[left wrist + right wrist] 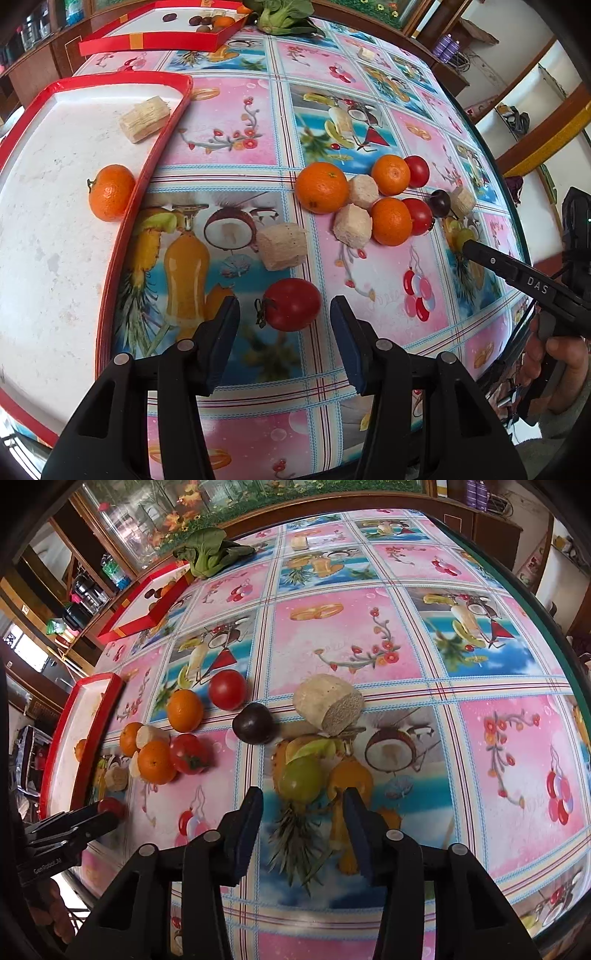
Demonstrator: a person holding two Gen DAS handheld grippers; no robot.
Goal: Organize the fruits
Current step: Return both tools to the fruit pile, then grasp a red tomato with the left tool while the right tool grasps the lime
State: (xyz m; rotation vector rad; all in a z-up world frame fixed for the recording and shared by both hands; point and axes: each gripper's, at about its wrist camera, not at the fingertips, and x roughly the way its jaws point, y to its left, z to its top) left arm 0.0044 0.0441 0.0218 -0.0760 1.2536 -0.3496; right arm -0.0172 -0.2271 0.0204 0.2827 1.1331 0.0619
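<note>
My left gripper (284, 306) is open with a red tomato (291, 304) between its fingertips on the table. A cluster of oranges (321, 186), tomatoes (417, 216), sugarcane pieces (352, 225) and a dark plum (440, 202) lies beyond. The near red tray (110, 258) holds an orange (110, 192) and a sugarcane piece (144, 118). My right gripper (302, 801) is open and empty, a little short of the plum (254, 723) and a sugarcane piece (328, 703). A green grape (301, 777) lies just ahead of it.
A second red tray (155, 37) with dark fruits stands at the far end beside a leafy green vegetable (280, 14). A loose sugarcane piece (281, 245) lies ahead of the left gripper. The table edge (554, 635) curves along the right.
</note>
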